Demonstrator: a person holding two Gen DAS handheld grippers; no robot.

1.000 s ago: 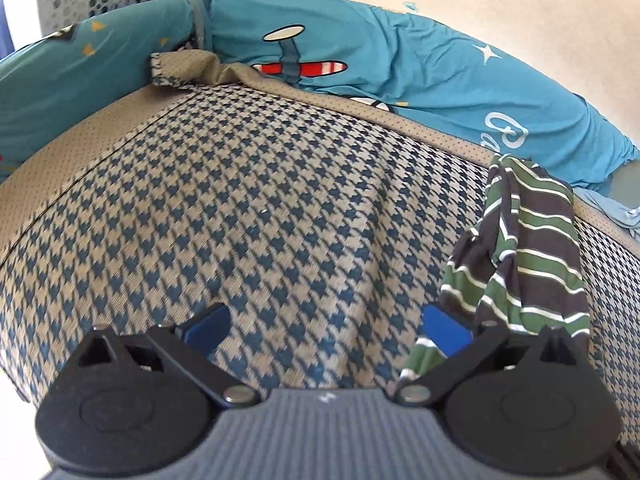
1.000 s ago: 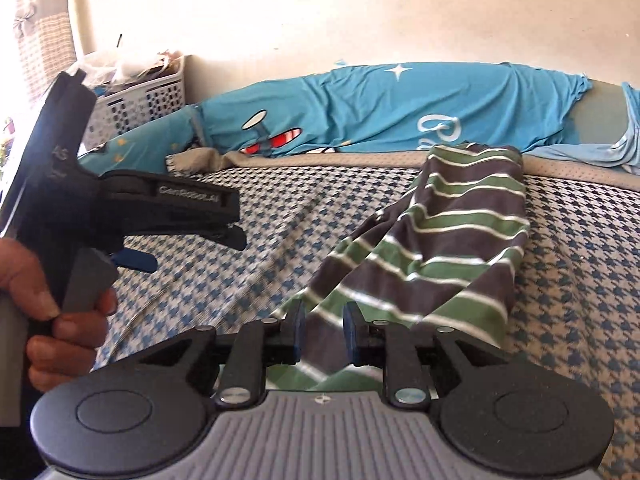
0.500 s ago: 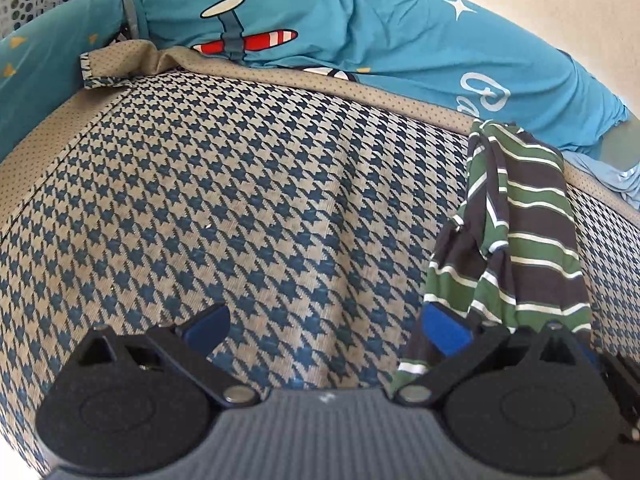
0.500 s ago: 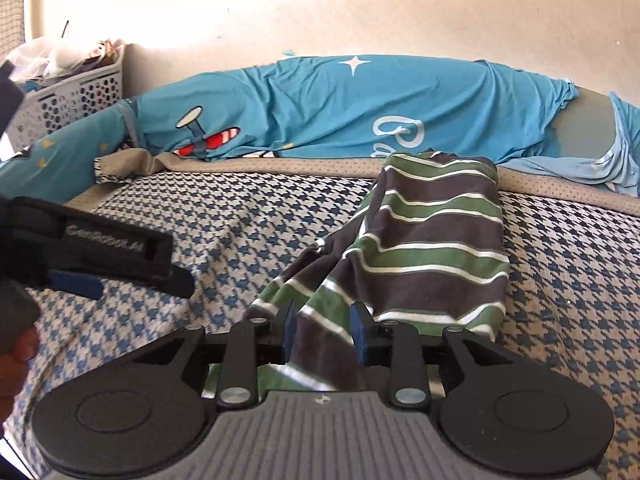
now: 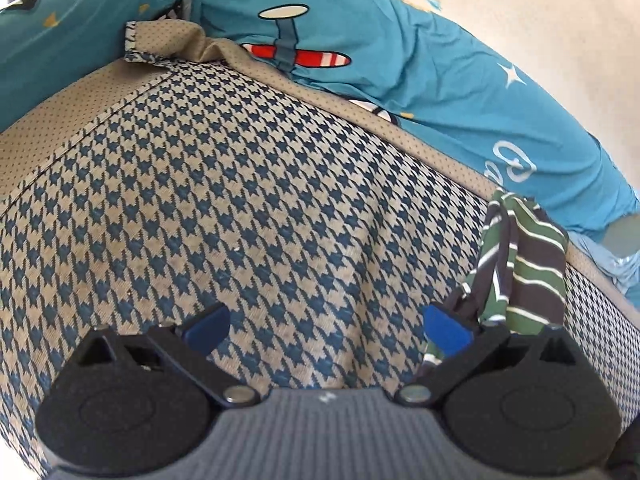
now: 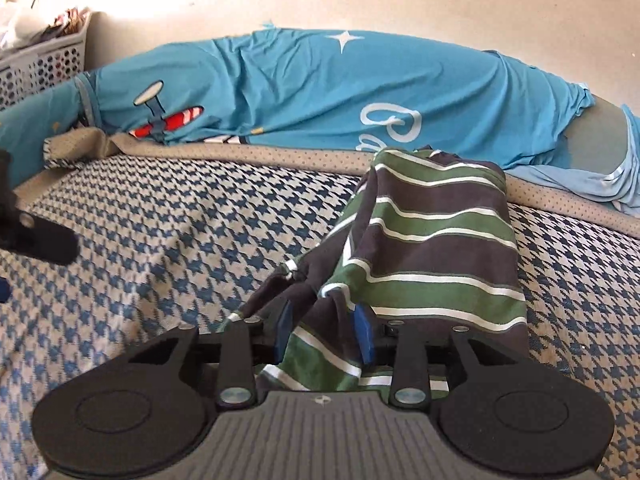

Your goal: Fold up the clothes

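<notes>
Striped garment (image 6: 432,240), green/dark grey w/ white lines, lies bunched on houndstooth bedspread (image 6: 180,240), far end near the tan border, near edge lifted. Right gripper (image 6: 325,332) clamped on that near edge, cloth pinched btwn blue pads. Left gripper (image 5: 326,326) hovers over bare bedspread, fingers wide apart, nothing btwn them; garment just beside its right finger. Teal plane-print sheet (image 6: 320,92) bundled along wall behind; white basket (image 6: 40,64) far left.

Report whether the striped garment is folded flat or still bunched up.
Bunched, not folded. The striped garment hangs crumpled from the right gripper, shut on its near end, the rest draping onto the houndstooth cover.
</notes>
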